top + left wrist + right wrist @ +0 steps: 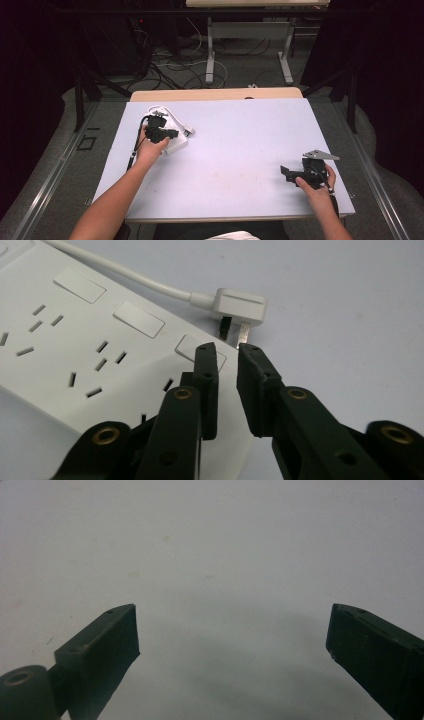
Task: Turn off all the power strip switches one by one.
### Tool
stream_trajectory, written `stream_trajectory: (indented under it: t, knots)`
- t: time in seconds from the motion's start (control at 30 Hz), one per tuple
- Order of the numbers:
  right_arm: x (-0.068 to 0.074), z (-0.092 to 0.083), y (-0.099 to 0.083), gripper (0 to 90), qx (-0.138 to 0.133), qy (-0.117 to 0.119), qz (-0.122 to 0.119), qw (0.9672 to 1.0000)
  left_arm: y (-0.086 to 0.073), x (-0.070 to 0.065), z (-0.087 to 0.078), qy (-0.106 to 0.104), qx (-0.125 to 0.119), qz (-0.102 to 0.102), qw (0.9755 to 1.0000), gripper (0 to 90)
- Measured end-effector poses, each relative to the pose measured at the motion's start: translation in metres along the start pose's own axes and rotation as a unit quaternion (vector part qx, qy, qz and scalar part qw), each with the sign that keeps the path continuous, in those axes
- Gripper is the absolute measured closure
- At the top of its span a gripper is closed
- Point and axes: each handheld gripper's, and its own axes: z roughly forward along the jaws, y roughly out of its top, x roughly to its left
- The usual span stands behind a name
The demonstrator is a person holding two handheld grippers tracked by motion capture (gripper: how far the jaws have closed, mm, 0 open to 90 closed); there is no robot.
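High view: left gripper (pixel 172 134) and hand cover most of the power strip (pixel 176 145), so only its white edges and a bit of cord show there. Plug (pixel 189 132) is tiny there, pins not readable.

Left gripper view: strip (pixel 75 355) is cut off at the left and bottom edges, and the jaws hide its near corner. Plug (pixel 240 307) lies on the table (pixel 350 315) just off the strip's end, pins pointing toward the jaws, cord running back along the strip's far side. Left gripper (pixel 227 352) jaws are slightly apart with a narrow gap, nothing between them; tips hover just short of the plug pins. Can't tell if the left tip touches the strip.

Right gripper (pixel 232 630) is spread wide over bare table, gripping nothing, well apart from the strip at the near right edge (pixel 292 172).
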Motion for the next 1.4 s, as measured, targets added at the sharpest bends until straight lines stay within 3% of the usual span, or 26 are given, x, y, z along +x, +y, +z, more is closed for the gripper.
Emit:
stream_trajectory:
  t: [0.2,0.27,0.47,0.6,0.8,0.83,0.9,0.93,1.03,1.2,1.4]
  knots:
    - [0.001,0.0,0.0,6.1,0.0,0.0,-0.002,1.0,-0.007,-0.005,-0.014,-0.004,-0.014,0.015,0.9998,70.3]
    - [0.001,-0.001,0.0,6.1,0.0,-0.001,-0.003,1.0,-0.011,-0.007,-0.019,-0.004,-0.034,0.016,0.9993,68.9]
    - [0.0,-0.002,-0.001,6.1,0.0,-0.002,0.005,1.0,-0.03,-0.01,-0.037,-0.006,-0.086,0.0,0.9963,65.1]
    - [0.0,-0.002,-0.001,6.1,0.0,-0.001,0.004,1.0,-0.044,-0.008,-0.048,-0.011,-0.098,-0.003,0.9952,59.5]
    - [0.002,-0.002,-0.001,6.1,-0.002,0.0,-0.002,1.0,-0.062,-0.01,-0.062,-0.006,-0.104,0.003,0.9946,45.6]
    - [0.002,-0.002,-0.001,6.2,-0.002,0.0,-0.001,1.0,-0.065,-0.01,-0.064,-0.008,-0.096,0.004,0.9953,43.9]
    - [0.001,-0.002,-0.001,6.2,-0.001,0.0,-0.002,1.0,-0.073,-0.011,-0.065,0.001,-0.106,0.001,0.9944,39.1]
    - [0.001,-0.002,-0.001,6.2,0.0,0.0,-0.002,1.0,-0.076,-0.01,-0.067,-0.005,-0.097,0.003,0.9953,39.0]
    - [0.001,-0.001,-0.001,6.2,-0.001,0.0,-0.005,1.0,-0.084,-0.01,-0.072,-0.002,-0.102,0.006,0.9948,38.3]
    - [0.002,-0.002,-0.001,6.3,-0.002,0.002,-0.005,1.0,-0.096,-0.013,-0.074,-0.004,-0.113,0.016,0.9935,30.8]
    - [0.002,-0.002,-0.001,6.2,-0.001,0.001,-0.001,1.0,-0.103,-0.015,-0.072,0.009,-0.107,0.021,0.994,15.9]
